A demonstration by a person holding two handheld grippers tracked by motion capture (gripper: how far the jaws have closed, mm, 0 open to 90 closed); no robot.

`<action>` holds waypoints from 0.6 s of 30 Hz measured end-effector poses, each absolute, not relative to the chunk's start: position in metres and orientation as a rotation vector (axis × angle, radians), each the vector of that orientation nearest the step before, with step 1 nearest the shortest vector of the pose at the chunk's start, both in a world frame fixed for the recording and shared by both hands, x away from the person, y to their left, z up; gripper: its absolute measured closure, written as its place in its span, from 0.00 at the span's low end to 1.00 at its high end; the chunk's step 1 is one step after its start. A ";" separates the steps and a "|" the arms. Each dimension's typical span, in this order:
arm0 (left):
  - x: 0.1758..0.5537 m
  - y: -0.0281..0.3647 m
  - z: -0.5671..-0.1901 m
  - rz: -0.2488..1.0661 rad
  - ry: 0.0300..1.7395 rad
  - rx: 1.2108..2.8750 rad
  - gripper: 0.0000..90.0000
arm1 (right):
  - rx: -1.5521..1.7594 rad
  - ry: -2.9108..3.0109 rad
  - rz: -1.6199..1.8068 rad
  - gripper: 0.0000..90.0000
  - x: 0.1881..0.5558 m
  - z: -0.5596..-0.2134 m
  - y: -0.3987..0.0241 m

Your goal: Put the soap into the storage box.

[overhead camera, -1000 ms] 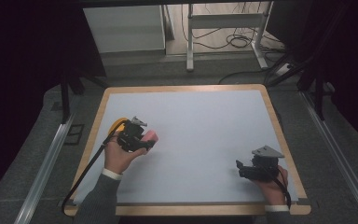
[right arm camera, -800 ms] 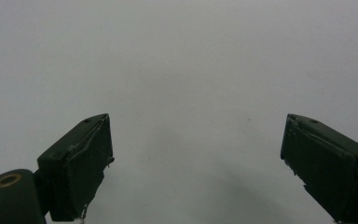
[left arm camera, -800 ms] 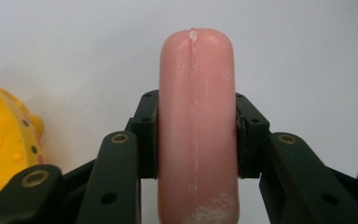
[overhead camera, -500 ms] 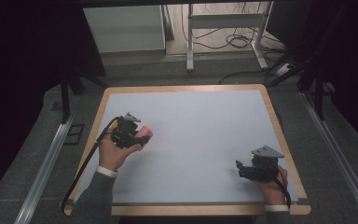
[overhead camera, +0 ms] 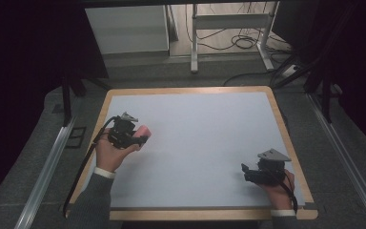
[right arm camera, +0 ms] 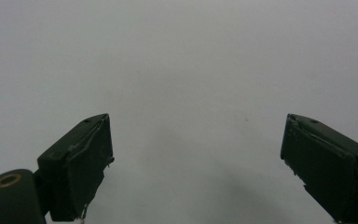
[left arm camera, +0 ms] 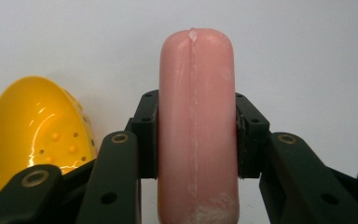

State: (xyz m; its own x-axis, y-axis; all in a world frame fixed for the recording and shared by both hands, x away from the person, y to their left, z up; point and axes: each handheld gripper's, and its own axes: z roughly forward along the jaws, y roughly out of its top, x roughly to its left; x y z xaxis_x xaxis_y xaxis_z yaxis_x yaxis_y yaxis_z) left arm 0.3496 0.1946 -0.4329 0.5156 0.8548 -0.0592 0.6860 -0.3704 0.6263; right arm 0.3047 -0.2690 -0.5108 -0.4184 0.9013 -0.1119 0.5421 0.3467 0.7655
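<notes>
My left gripper (overhead camera: 140, 138) is shut on a pink, sausage-shaped piece (overhead camera: 142, 130) near the left side of the white table top (overhead camera: 205, 124). In the left gripper view the pink piece (left arm camera: 196, 130) stands upright between the jaws of the left gripper (left arm camera: 196, 140), gripped at its middle. A yellow perforated bowl (left arm camera: 32, 130) lies tipped just left of it. My right gripper (overhead camera: 244, 172) rests near the front right corner. In the right gripper view the right gripper (right arm camera: 196, 154) is open, with bare white surface between the jaws.
A wooden rim (overhead camera: 286, 133) frames the white top. A black cable (overhead camera: 83, 162) trails from the left gripper over the left edge. Beyond the table stand a white cabinet (overhead camera: 124, 28) and a metal frame (overhead camera: 228, 24) with cables on the floor.
The left hand has moved a little left and away from the person with the pink piece in it. The yellow thing seen beside it earlier is now hidden in the high view. The right gripper stayed put.
</notes>
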 end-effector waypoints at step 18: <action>0.357 0.217 -0.433 0.365 1.311 2.137 0.67 | 1.247 2.086 0.894 0.10 0.304 -0.509 -0.268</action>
State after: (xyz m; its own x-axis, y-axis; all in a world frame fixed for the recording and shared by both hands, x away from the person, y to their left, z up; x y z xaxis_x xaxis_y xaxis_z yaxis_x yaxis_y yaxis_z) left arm 0.3566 0.2170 -0.4333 0.4745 0.8771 -0.0744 0.7127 -0.3332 0.6172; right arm 0.3036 -0.2676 -0.5085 -0.4220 0.8993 -0.1147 0.5374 0.3500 0.7672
